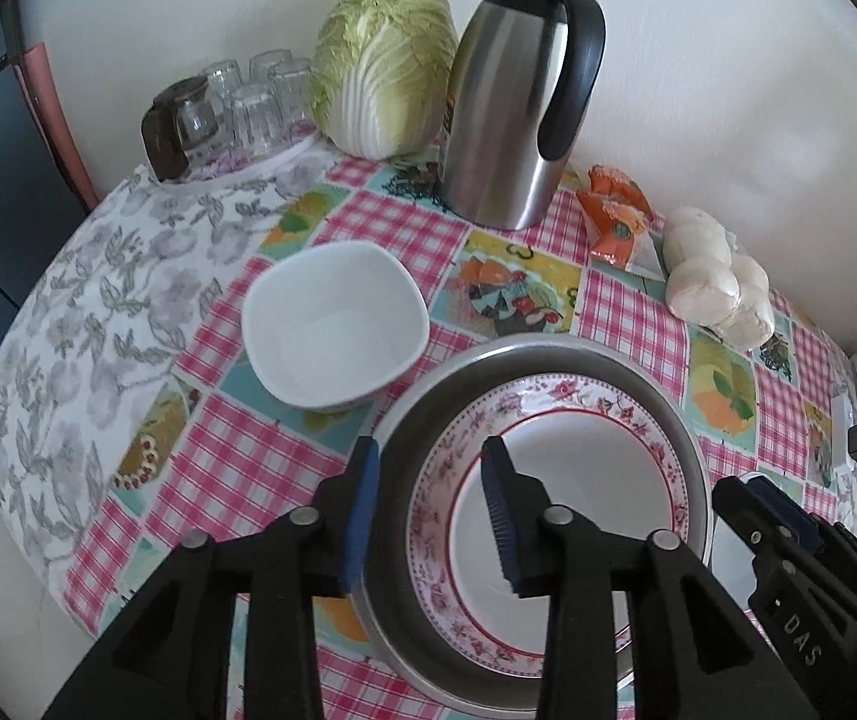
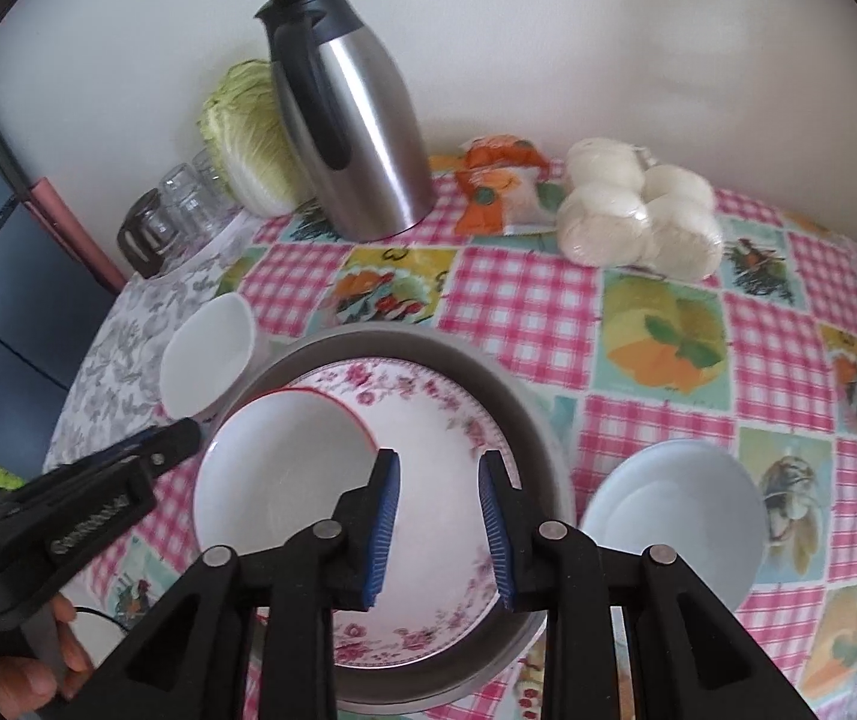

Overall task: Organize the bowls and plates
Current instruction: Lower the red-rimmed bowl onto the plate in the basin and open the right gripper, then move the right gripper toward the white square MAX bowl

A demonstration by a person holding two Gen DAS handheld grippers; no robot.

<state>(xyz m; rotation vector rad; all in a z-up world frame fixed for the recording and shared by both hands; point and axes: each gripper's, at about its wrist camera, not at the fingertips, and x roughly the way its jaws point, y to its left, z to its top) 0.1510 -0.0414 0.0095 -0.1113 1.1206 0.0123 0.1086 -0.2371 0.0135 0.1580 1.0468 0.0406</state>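
The stacking looks partly done. A metal pan (image 2: 539, 420) sits on the checked tabletop (image 2: 518, 300) with a floral plate (image 2: 428, 396) nested inside it, and a plain white dish with a red rim (image 2: 284, 468) lies on the plate's left part. Two pieces are left loose — a squarish white bowl (image 1: 335, 324) just beyond the pan's left edge, and a pale blue-white bowl (image 2: 674, 516) just beside the pan on its right.

The left hand-held gripper (image 1: 431, 510) is spread, one pad outside the pan's wall and the other over the floral plate, so it straddles the near-left rim; whether either pad touches cannot be told. The right hand-held gripper (image 2: 440, 522) is likewise spread and pinching nothing, poised over the plate's inner right side.

The likely next move is to fetch a loose bowl and set it into the stack. The pale bowl is the nearer one for the right hand-held gripper, which would need to swing right and take its rim between the pads. That grip on smooth glazed ware may slip if shallow.

Further back stand a steel thermos jug (image 1: 512, 114), a cabbage (image 1: 383, 66), upturned glasses (image 1: 248, 102), an orange packet (image 1: 614, 210) and bagged buns (image 2: 638, 210), all well clear of the reach. The two grippers sit near each other over the pan, which is the main crowding risk.
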